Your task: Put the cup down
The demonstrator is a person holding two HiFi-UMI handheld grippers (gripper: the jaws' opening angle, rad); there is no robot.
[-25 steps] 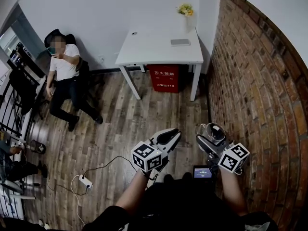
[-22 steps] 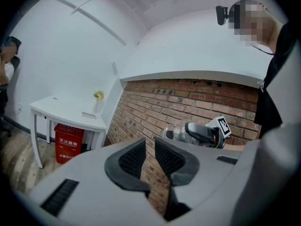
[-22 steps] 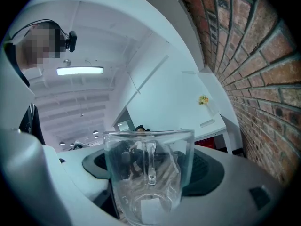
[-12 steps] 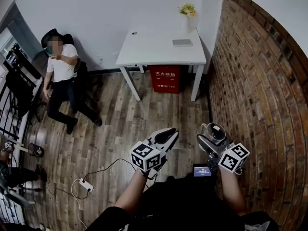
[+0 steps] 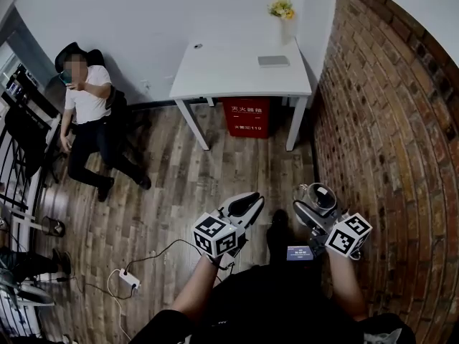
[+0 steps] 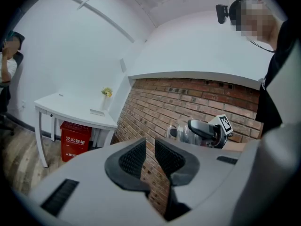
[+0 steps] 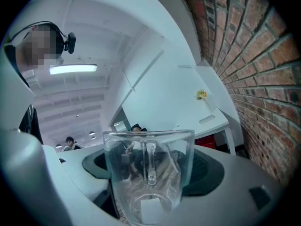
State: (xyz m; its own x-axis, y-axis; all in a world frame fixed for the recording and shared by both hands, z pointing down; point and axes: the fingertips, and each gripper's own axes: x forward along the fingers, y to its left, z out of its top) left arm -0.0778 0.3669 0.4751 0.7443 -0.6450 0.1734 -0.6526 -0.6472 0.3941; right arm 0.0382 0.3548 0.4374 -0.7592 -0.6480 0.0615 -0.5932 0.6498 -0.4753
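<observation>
Across the last second the head view has drifted; the white counter (image 5: 229, 67) by the far wall now spreads a little wider, the seated person (image 5: 86, 99) has slid toward the left edge, and a dark shoe (image 5: 277, 224) has come into sight between the two tools. Both tongs keep the same place before the body, so it is probably the wearer who is stepping forward. The right tongs (image 5: 313, 210) stay clamped on the clear glass mug (image 7: 148, 173), pads on either side of its wall, handle turned away from that camera, mug upright and empty. The left tongs (image 6: 150, 157) are all but closed, with a bare slit between the pads and nothing in them.

For the task this reads as the carry stage; the mug hangs in the air above the wood floor (image 5: 186, 185), well apart from the counter, and has not yet been set down.

The counter carries a vase of yellow flowers (image 5: 282, 9) at its back corner, a flat grey object (image 5: 273, 61) near it and a small dark thing (image 5: 196, 46) toward the left; most of the top is bare. A red box (image 5: 247, 115) stands under it; the brick wall (image 5: 387, 142) runs along the right. A power strip (image 5: 128, 279) and its cable lie on the floor to the left, off the straight line to the counter; nothing seen blocks that line.
</observation>
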